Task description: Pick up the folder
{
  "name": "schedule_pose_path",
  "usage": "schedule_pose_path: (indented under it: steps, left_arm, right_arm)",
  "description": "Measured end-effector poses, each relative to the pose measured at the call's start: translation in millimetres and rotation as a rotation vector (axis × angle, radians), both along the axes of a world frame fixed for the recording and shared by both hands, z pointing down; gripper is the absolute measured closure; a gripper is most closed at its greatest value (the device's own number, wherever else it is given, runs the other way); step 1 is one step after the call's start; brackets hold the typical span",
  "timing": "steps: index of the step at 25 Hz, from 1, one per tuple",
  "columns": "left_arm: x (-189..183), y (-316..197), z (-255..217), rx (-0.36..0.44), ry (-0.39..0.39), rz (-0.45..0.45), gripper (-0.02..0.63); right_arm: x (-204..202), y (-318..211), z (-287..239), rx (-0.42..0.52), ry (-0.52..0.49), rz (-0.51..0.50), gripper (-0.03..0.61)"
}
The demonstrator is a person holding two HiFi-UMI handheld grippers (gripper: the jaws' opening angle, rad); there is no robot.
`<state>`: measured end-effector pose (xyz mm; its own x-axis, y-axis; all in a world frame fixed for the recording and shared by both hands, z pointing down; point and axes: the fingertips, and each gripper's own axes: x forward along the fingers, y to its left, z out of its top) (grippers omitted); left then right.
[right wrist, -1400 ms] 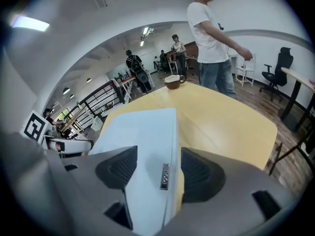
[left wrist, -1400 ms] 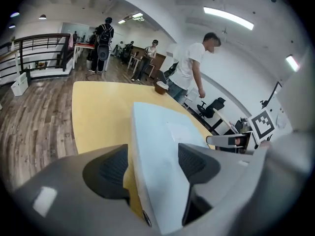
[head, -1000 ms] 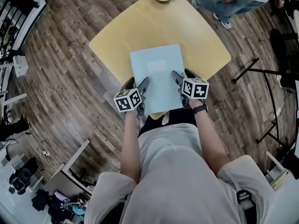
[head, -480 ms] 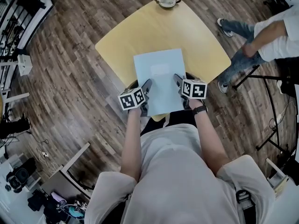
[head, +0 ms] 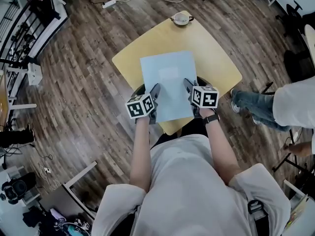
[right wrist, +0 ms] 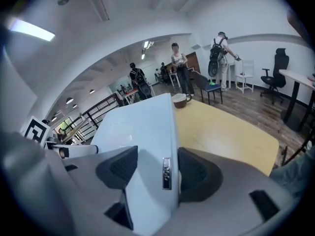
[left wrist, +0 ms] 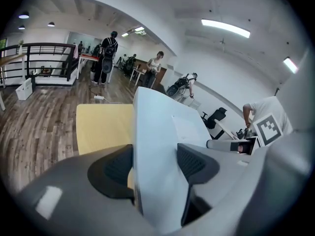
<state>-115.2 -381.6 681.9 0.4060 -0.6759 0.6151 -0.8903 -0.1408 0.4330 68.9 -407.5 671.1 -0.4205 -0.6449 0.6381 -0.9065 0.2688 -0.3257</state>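
The pale blue folder hangs above the yellow table, held by its near corners. My left gripper is shut on the folder's left edge: in the left gripper view the folder stands edge-on between the dark pads of that gripper. My right gripper is shut on the right edge. In the right gripper view the folder fills the gap of the gripper, with a small metal clip on the folder's edge by the right pad.
A cup on a saucer stands at the table's far corner, also visible as the cup. A person in jeans walks close by the table's right side. Wooden floor, desks and railings surround the table; several people stand far off.
Both grippers have risen together with the folder, which now hangs off the table. The table looks smaller and farther below. The person in jeans has walked from the far right to the near right.
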Motion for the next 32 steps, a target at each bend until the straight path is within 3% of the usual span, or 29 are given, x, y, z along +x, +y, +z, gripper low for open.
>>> schedule_pose_path:
  steps: [19,32]
  left_arm:
    - [-51.3,-39.7,-222.8,0.468,-0.007,-0.05,0.319]
    - [-42.5,-19.8,-368.1,0.805,-0.095,-0.044,0.319]
  right_arm:
    - [-52.4,-33.7,-233.1,0.535,-0.008,-0.018,0.318]
    - [-41.7,-8.4,-362.6,0.818,-0.085,0.038,0.318]
